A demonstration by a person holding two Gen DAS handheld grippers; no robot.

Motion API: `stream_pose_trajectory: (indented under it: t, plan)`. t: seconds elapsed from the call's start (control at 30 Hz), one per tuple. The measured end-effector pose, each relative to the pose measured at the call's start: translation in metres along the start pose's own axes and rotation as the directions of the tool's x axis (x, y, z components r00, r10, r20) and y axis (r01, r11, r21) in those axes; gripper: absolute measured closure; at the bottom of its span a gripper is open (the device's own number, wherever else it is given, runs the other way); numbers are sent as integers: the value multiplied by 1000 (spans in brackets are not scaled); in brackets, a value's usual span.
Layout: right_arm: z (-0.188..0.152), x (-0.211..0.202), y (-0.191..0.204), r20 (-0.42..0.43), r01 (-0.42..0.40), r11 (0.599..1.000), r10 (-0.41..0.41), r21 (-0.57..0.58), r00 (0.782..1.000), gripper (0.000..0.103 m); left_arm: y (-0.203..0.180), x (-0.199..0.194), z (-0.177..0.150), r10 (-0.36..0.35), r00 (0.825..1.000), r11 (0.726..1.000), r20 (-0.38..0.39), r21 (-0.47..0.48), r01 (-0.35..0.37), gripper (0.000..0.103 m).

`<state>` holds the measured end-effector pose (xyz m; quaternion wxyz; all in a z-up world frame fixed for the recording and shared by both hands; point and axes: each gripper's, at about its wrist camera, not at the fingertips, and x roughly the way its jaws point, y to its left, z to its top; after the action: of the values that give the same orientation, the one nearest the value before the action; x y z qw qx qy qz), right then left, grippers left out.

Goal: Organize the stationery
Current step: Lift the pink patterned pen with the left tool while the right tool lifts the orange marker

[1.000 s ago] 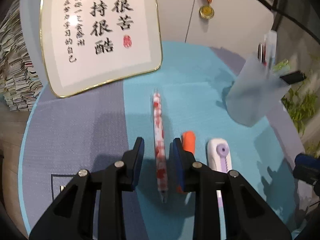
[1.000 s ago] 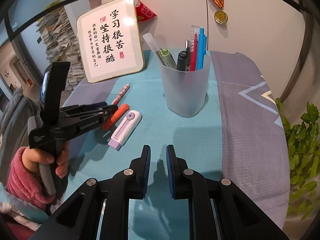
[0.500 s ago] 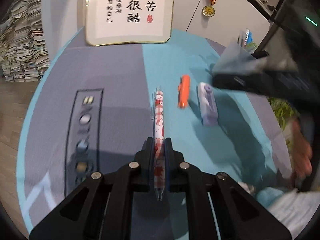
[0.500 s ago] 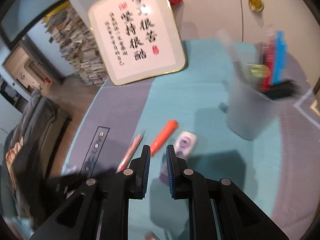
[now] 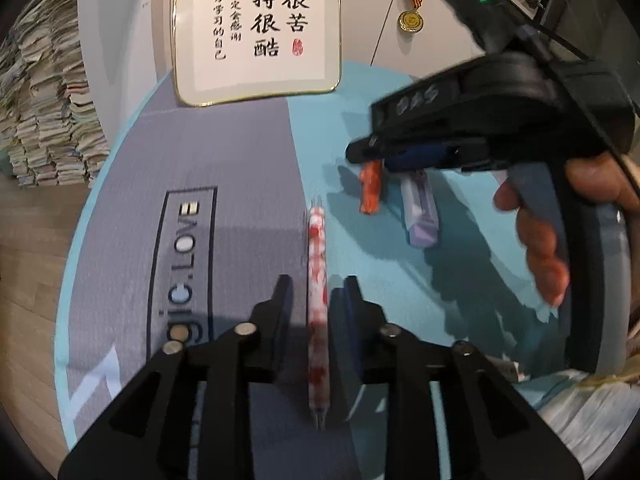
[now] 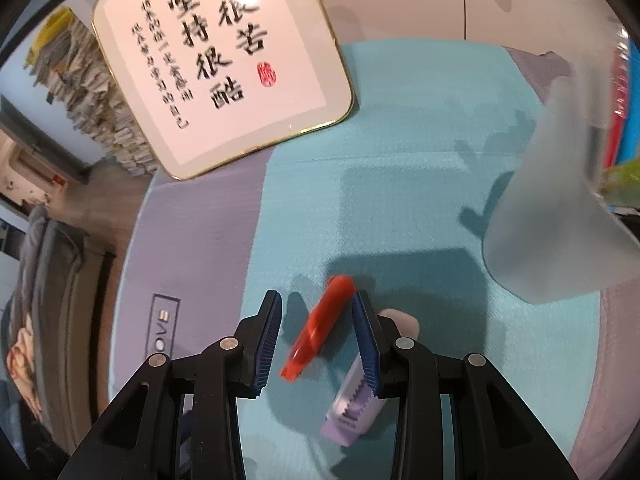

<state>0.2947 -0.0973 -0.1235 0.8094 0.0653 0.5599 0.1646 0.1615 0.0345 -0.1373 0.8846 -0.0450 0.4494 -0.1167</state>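
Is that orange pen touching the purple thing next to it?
Apart. The left wrist view shows teal mat between the orange pen and the purple corrector.

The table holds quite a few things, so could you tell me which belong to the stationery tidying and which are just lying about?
For the job: red-patterned pen, orange marker, purple correction tape, frosted pen cup.

Lying about: framed calligraphy, medal, stacked papers.

The left gripper (image 5: 316, 296) is tilting steeply down over the table, its jaws having just been opening, parted on either side of a pen with no pad pressing it. The right gripper (image 6: 318, 336) is angling down too, its jaws having just been spreading around an orange marker. The right hand (image 5: 560, 220) is curling its fingers (image 5: 540, 256) around the grey handle.
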Motion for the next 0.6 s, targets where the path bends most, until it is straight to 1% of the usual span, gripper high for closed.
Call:
stream_pose_trajectory:
  t: [0.03, 0.07, 0.1, 0.13, 0.17, 0.2, 0.23, 0.3, 0.33, 0.37, 0.47, 0.5, 0.53, 0.57, 0.6]
  plan:
    - [-1, 3, 3, -4, 10, 1000, -10, -12, 1000, 66, -1, 1, 1, 7, 1000, 1000, 3, 9, -7, 70]
    - [-2, 3, 8, 15, 31, 998, -30, -47, 999, 66, -1, 1, 2, 15, 1000, 1000, 5, 15, -15, 70]
    - [-6, 6, 17, 7, 51, 992, -51, -113, 999, 69, -1, 3, 4, 20, 1000, 1000, 5, 19, -20, 70]
    - [-9, 5, 23, 21, 69, 986, -67, -154, 998, 76, -1, 5, 5, 18, 1000, 1000, 3, 23, -18, 70]
    - [-11, 4, 25, 16, 61, 984, -59, -168, 998, 88, -2, 7, 7, 13, 1000, 1000, -2, 25, -13, 70]
    - [-15, 2, 26, 9, 31, 984, -30, -174, 1000, 88, -2, 8, 9, 14, 1000, 1000, -6, 27, -14, 70]
    - [-17, -4, 27, 21, 25, 984, -22, -178, 1000, 88, -4, 10, 10, 14, 1000, 999, -6, 33, -13, 70]
    - [-23, -22, 27, 85, 47, 977, -30, -208, 996, 89, -6, 13, 13, 10, 1000, 999, -8, 43, -10, 70]
    - [-27, -39, 27, 133, 47, 974, -18, -221, 991, 89, -7, 16, 14, 9, 1000, 999, -14, 46, -9, 70]
    - [-29, -47, 26, 154, 40, 974, -5, -225, 988, 89, -8, 18, 16, 6, 1000, 999, -19, 48, -5, 70]
    - [-41, -88, 21, 242, 11, 970, 50, -242, 969, 89, -13, 25, 23, 10, 1000, 998, -20, 68, -8, 70]
    - [-45, -105, 19, 284, 6, 970, 65, -244, 957, 89, -15, 27, 24, 18, 1000, 997, -16, 79, -16, 72]
    - [-46, -115, 16, 308, 1, 970, 76, -241, 948, 89, -17, 28, 24, 30, 999, 995, -12, 92, -29, 72]
    - [-47, -126, 13, 333, -6, 972, 87, -235, 939, 89, -19, 29, 24, 45, 999, 993, -7, 106, -44, 77]
    - [-49, -142, 7, 372, -15, 975, 98, -221, 923, 89, -19, 29, 24, 60, 998, 992, -3, 114, -59, 93]
